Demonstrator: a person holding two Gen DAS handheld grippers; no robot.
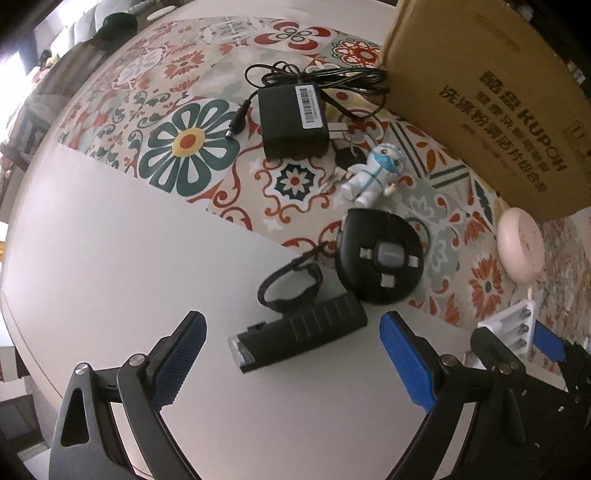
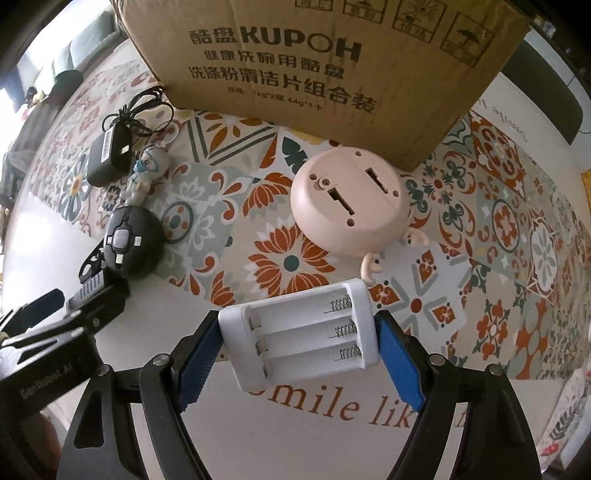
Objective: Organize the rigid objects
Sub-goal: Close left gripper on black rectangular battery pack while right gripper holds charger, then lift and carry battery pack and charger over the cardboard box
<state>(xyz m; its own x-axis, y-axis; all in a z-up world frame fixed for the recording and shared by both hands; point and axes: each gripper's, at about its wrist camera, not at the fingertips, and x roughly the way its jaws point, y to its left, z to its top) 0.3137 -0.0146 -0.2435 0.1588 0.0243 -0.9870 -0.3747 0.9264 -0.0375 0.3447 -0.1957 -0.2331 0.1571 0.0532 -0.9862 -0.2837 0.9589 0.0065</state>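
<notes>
My right gripper (image 2: 299,332) is shut on a white battery holder (image 2: 301,334), held above the table's near edge; it also shows in the left wrist view (image 1: 511,332). My left gripper (image 1: 291,341) is open around a black bike light (image 1: 299,338) lying on the white table, not touching it. A black round cable hub (image 1: 380,256), a black strap (image 1: 290,288), a white masked figurine (image 1: 373,173) and a black power adapter with cord (image 1: 291,120) lie beyond. A pink round toy (image 2: 351,201) lies in front of the cardboard box (image 2: 325,70).
The patterned mat (image 2: 288,258) covers the table's far part; the white table (image 1: 129,258) shows near. The left gripper's body (image 2: 55,332) sits at the left of the right wrist view. A green hat (image 1: 118,24) lies far back.
</notes>
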